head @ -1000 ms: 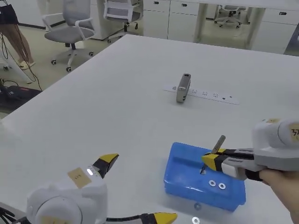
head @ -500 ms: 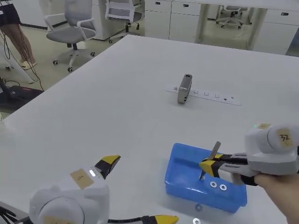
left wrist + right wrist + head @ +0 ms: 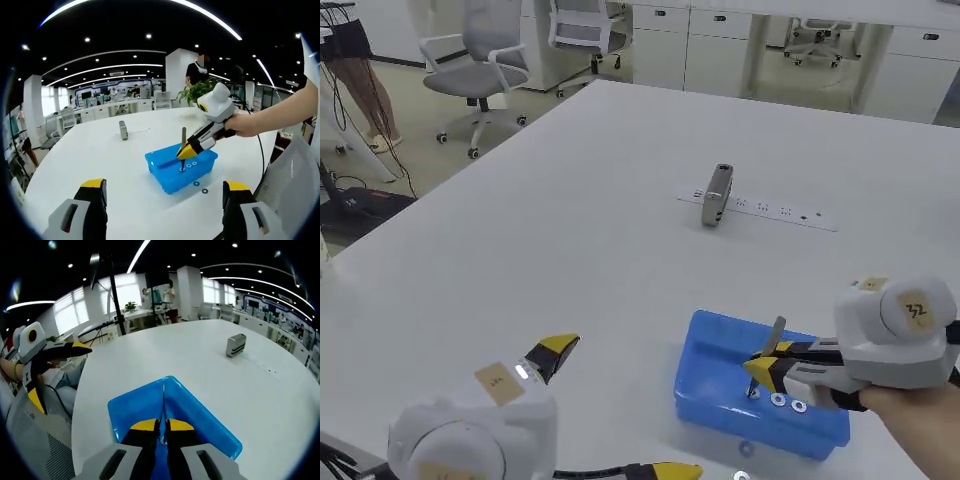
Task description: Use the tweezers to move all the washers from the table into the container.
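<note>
My right gripper is clamped on the thin metal tweezers, tips pointing down into the glossy blue plastic container, a shallow rectangular tray right under my jaws. Two flat ring washers lie on its floor just beside the tips, and two loose washers sit on the smooth white table just outside the tray wall. My left gripper is spread wide, gripping nothing, off to the tray's side.

Bright, even office light falls from ceiling strips and spot lamps. The white table carries only faint, soft shadows. The head view is sharp; both gripper views bend strongly at the edges, with windows glaring white.
</note>
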Motion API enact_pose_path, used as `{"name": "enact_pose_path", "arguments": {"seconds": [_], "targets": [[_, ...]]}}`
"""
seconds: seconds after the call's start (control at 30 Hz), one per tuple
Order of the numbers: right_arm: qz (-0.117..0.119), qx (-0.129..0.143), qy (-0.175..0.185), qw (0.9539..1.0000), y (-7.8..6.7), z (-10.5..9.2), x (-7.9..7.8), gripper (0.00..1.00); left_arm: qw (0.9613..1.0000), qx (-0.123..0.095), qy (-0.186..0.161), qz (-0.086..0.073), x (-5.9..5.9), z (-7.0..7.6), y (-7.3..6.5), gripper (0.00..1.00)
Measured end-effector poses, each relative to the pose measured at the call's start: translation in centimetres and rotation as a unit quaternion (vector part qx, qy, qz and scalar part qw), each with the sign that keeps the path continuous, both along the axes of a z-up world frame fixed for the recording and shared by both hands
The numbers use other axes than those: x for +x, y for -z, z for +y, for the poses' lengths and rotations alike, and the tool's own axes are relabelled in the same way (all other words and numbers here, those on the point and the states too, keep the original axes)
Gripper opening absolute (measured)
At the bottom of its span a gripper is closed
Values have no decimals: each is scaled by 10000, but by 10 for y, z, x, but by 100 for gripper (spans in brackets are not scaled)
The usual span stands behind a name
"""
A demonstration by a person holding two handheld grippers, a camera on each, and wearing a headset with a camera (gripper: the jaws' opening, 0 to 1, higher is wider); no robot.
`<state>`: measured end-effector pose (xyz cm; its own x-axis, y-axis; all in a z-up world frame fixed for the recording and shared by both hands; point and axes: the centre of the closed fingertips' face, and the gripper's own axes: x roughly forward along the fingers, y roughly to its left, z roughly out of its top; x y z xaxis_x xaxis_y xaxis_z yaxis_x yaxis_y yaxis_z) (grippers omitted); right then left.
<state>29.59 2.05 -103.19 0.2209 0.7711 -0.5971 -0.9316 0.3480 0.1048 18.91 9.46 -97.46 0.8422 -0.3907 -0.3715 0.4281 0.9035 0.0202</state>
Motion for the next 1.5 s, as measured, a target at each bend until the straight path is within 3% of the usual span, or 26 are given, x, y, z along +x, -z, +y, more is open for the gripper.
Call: {"name": "enact_pose_path", "arguments": {"seconds": [0.43, 0.67, 1.3, 1.5], "targets": [[-270, -109, -179, 9994, 2, 2, -3, 4, 10000, 28, 2, 7, 0, 0, 0, 99], [-230, -71, -80, 9997, 1, 1, -1, 4, 10000, 14, -6, 3, 0, 0, 0, 99], [-271, 272, 152, 9991, -19, -1, -2, 4, 10000, 19, 19, 4, 0, 0, 1, 98], [-164, 545, 225, 9981, -30, -1, -8, 4, 10000, -40, 31, -42, 0, -2, -2, 99]]}}
